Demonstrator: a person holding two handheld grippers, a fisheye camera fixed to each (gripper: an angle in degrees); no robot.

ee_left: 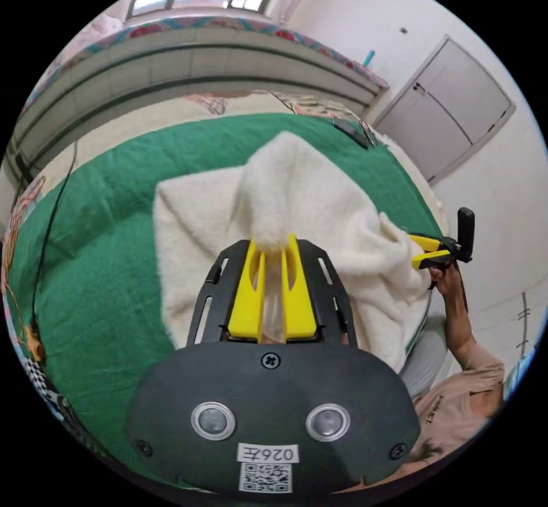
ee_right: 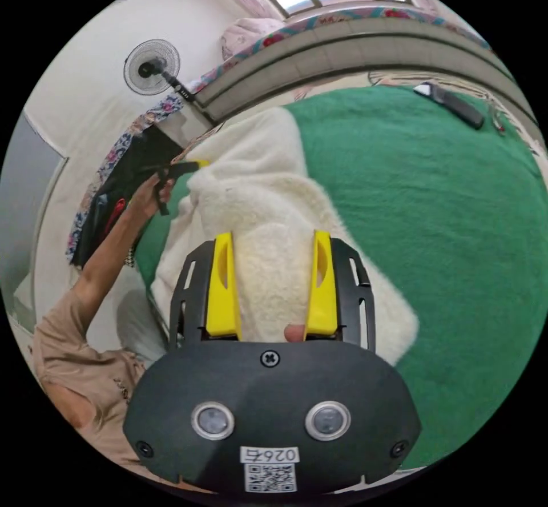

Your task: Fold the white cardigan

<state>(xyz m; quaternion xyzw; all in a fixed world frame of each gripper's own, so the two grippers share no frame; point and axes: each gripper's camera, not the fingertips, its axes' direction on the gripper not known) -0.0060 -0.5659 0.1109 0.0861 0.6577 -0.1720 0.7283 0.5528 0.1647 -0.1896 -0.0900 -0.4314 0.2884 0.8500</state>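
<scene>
Gripping the white cardigan (ee_left: 297, 204) with both tools, we hold it lifted above the green blanket (ee_left: 97, 256). Our left gripper (ee_left: 273, 244) pinches a bunched fold tight; our right gripper (ee_right: 273, 238) has its jaws wide, with fabric between them.
</scene>
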